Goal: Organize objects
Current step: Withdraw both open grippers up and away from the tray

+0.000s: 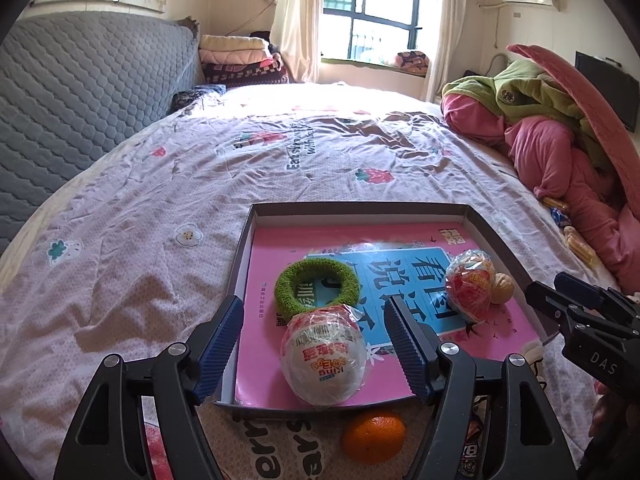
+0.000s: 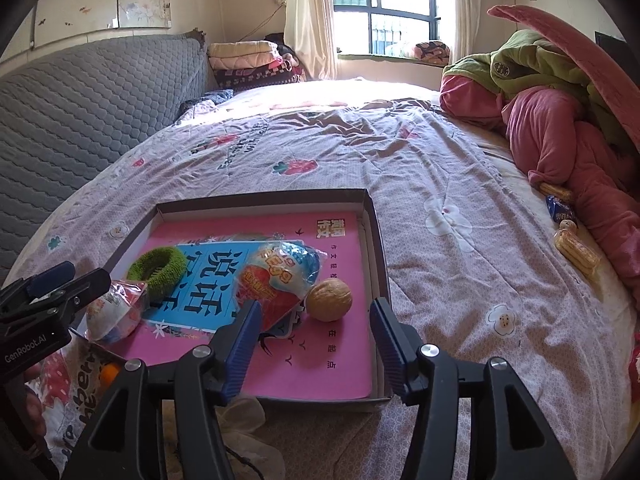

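A shallow cardboard box (image 1: 360, 210) (image 2: 260, 196) lies on the bed with a pink and blue book (image 1: 272, 248) flat in its bottom. On the book rest a green fuzzy ring (image 1: 316, 284) (image 2: 158, 270), a white wrapped toy egg (image 1: 324, 356) (image 2: 114, 314), a red and blue wrapped egg (image 1: 470, 284) (image 2: 280, 280) and a walnut (image 1: 504, 288) (image 2: 329, 300). My left gripper (image 1: 316, 344) (image 2: 86, 274) is open, its pads either side of the white egg with gaps. My right gripper (image 2: 316, 336) (image 1: 546, 288) is open, the walnut just beyond its tips.
An orange (image 1: 374, 436) (image 2: 110, 374) sits on a strawberry-print bag (image 1: 280, 448) just outside the box's near edge. Wrapped snacks (image 2: 576, 252) lie by a heap of pink and green clothes (image 2: 560, 120) on the right. A grey quilted headboard (image 1: 80, 100) stands at left.
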The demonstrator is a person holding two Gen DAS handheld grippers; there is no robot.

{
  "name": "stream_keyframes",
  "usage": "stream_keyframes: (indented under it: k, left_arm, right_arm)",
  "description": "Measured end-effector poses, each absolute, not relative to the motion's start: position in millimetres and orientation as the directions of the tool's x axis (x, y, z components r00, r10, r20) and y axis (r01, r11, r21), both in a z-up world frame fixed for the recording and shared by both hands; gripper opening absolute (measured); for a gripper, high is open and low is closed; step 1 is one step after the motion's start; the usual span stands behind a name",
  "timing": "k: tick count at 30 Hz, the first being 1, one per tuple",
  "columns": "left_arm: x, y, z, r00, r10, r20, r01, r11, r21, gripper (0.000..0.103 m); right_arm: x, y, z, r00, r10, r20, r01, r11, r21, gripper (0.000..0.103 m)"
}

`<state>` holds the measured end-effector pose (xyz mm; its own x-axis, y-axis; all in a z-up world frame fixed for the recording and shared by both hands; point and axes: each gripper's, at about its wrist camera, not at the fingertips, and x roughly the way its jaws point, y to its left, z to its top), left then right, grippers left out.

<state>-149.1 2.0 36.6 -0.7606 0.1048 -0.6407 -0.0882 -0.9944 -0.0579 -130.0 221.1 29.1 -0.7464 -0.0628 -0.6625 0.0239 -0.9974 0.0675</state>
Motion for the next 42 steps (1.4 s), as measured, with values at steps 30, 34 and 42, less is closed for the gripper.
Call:
stream_keyframes:
  k: [30, 34, 42]
  left_arm:
    - [-84, -4, 53, -0.805, 0.127, -0.580, -0.131, -0.991, -0.035, 0.075]
    - [-80, -4, 47, -0.784, 0.136, -0.606, -0.138, -0.989, -0.044, 0.075]
    - [-65, 2, 38, -0.761, 0.154, -0.630, -0.169, -0.985, -0.037, 0.075]
  right_arm:
    - [-81, 202, 61, -0.821, -0.146, -0.551, 0.139, -0.989, 0.054, 0.069]
    - [-78, 201, 57, -0.816, -0.136, -0.562, 0.143, -0.989, 0.032, 0.069]
    - [-71, 205, 45, -0.784, -0.167, -0.598, 0.165, -0.985, 0.059, 0.071]
